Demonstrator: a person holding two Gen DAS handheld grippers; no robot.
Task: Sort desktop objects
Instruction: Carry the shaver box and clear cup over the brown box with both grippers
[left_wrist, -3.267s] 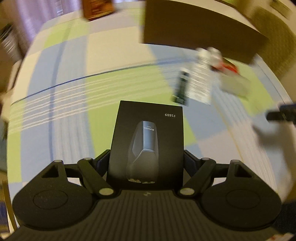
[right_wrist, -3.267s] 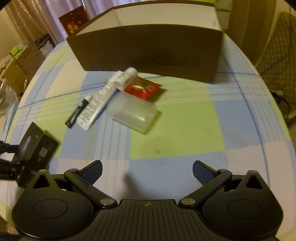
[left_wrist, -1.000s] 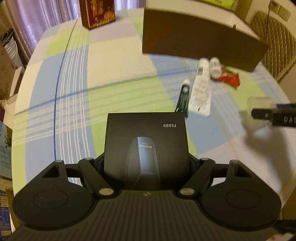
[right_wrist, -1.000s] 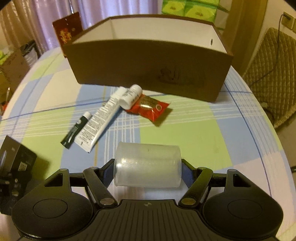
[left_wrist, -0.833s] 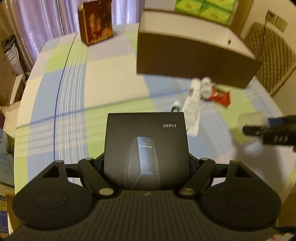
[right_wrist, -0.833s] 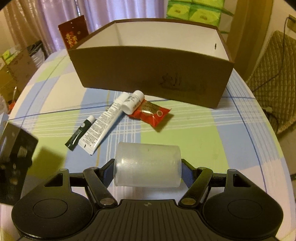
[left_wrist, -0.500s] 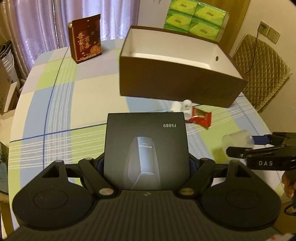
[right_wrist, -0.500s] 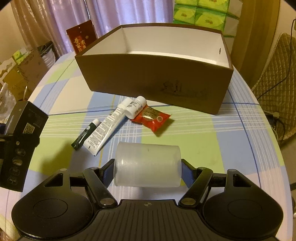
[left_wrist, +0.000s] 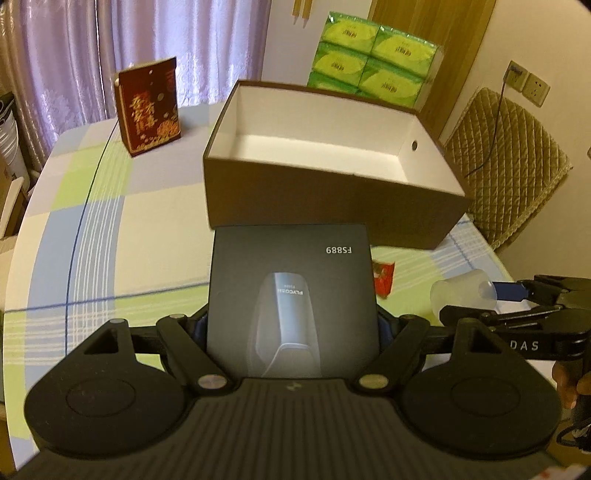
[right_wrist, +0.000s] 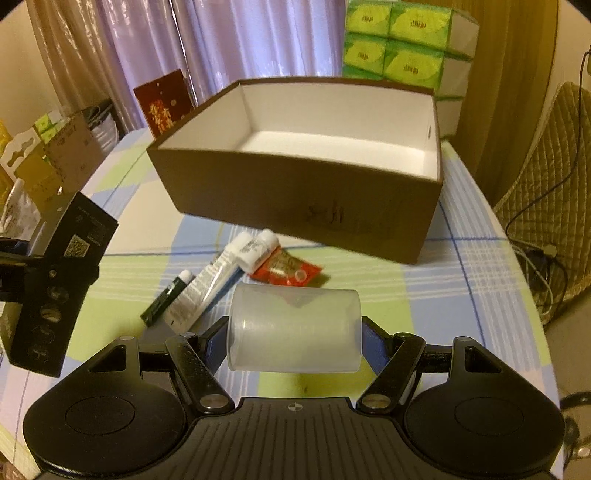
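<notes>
My left gripper (left_wrist: 291, 325) is shut on a black shaver box (left_wrist: 291, 291) marked FS889, held above the table in front of the brown cardboard box (left_wrist: 325, 199). My right gripper (right_wrist: 293, 347) is shut on a clear plastic cup (right_wrist: 293, 328) lying sideways between its fingers. The open brown box (right_wrist: 295, 203) has a white, empty inside. On the checked tablecloth below lie a white tube (right_wrist: 207, 288), a small dark green tube (right_wrist: 166, 299), a small white bottle (right_wrist: 258, 249) and a red packet (right_wrist: 284, 273). The right gripper with the cup (left_wrist: 461, 291) shows at right in the left wrist view.
A dark red gift box (left_wrist: 149, 105) stands at the table's far left. Green tissue packs (left_wrist: 373, 62) are stacked behind the brown box. A quilted chair (left_wrist: 506, 162) is at the right, cardboard cartons (right_wrist: 48, 155) at the left beyond the table edge.
Both grippers have risen with their loads, so the brown box's inside now shows. The right gripper took hold of the cup, which earlier lay on the cloth.
</notes>
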